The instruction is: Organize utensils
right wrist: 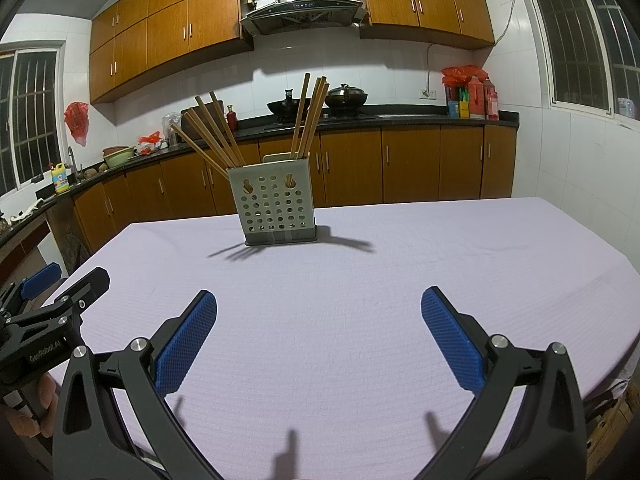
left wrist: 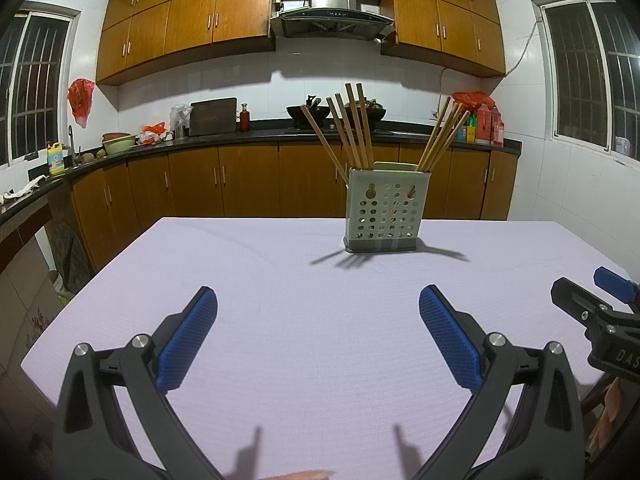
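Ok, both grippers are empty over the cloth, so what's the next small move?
Probably ease the left gripper forward toward the chopstick holder. Both it and the right gripper are open and hold nothing, the chopsticks splay in two loose bunches, and the tablecloth between is bare.

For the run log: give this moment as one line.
left hand-held gripper open, empty | right hand-held gripper open, empty | chopsticks in holder | table

White "GenRobot.AI" on the black body of the left gripper (right wrist: 56, 300), near left in the right wrist view, white letters "DAS", cut off at the frame edge, on the black body of the right gripper (left wrist: 592, 296), near right in the left wrist view, bottle labels on the far counter too small to read
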### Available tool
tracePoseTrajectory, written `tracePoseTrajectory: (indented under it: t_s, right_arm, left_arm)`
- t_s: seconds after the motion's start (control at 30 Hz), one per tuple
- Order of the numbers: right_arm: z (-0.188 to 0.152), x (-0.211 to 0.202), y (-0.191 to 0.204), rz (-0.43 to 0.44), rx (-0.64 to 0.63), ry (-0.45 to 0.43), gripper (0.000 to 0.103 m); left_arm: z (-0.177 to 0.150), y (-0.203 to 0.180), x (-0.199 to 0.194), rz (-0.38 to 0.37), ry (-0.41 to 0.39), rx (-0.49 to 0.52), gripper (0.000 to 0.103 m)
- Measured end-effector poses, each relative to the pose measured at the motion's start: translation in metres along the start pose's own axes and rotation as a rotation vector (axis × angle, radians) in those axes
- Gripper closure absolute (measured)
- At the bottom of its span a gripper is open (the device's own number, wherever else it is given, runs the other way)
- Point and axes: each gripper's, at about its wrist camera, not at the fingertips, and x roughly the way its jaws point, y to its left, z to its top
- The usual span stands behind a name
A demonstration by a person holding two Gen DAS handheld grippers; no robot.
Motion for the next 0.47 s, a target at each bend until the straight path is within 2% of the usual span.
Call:
tracePoseTrajectory:
  t_s: [0.47]
  right_arm:
    - [0.0000,-0.0008,0.0007,0.000,0.001,0.000,0.002]
  left_arm:
    - [-0.0008,-0.0010,-0.0014,0.000,0.007,-0.009,0.004]
